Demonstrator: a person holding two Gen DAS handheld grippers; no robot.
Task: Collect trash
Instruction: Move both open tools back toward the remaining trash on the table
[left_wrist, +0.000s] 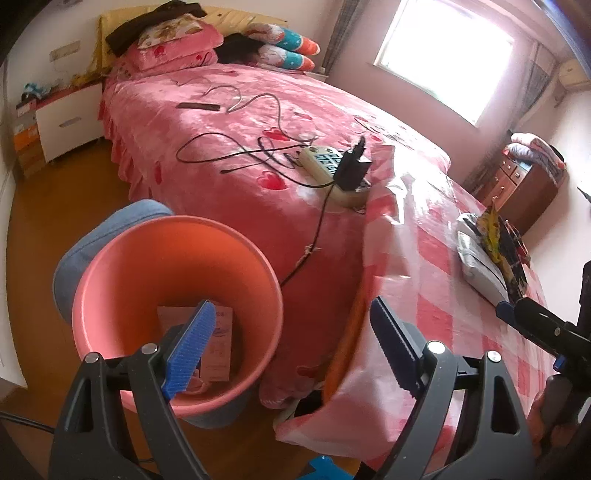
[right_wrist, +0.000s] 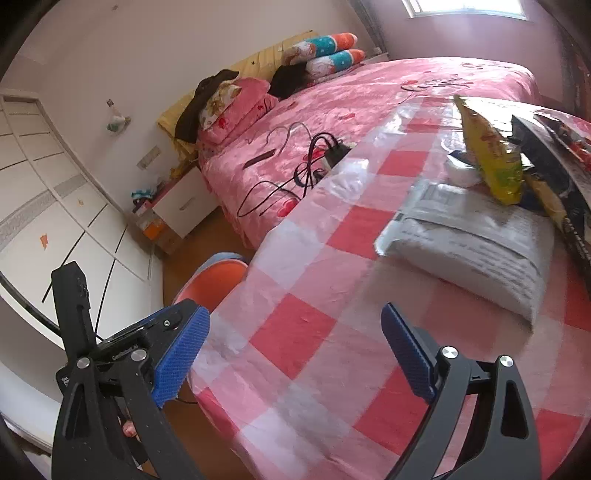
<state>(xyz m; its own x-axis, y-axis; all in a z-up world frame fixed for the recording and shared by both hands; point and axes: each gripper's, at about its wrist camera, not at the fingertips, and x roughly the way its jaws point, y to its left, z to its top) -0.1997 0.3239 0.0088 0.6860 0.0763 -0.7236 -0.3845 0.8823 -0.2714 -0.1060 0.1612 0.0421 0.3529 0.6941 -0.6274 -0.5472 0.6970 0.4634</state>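
The trash is seen heaped on the checked surface (right_wrist: 332, 280): a grey plastic mailer (right_wrist: 472, 236) lies flat, with a yellow snack wrapper (right_wrist: 491, 155) and a dark wrapper (right_wrist: 554, 155) piled on its far end. From the right gripper (right_wrist: 295, 354), whose fingers are spread wide with nothing between them, the pile is found ahead and to the right, near but not touching. The mailer's long axis is judged to run from near-left to far-right, roughly along the surface edge, so its near corner is presented first.

The left gripper (left_wrist: 291, 350) is also held spread and empty, over the pink bin (left_wrist: 177, 314) beside the surface, in which a flat paper carton (left_wrist: 218, 343) is already seen. In the left wrist view the pile (left_wrist: 487, 251) is placed well off to the right, beyond the right gripper's finger (left_wrist: 532, 317). The right gripper is therefore judged the nearer, and the bin lies to its left, below the surface edge.
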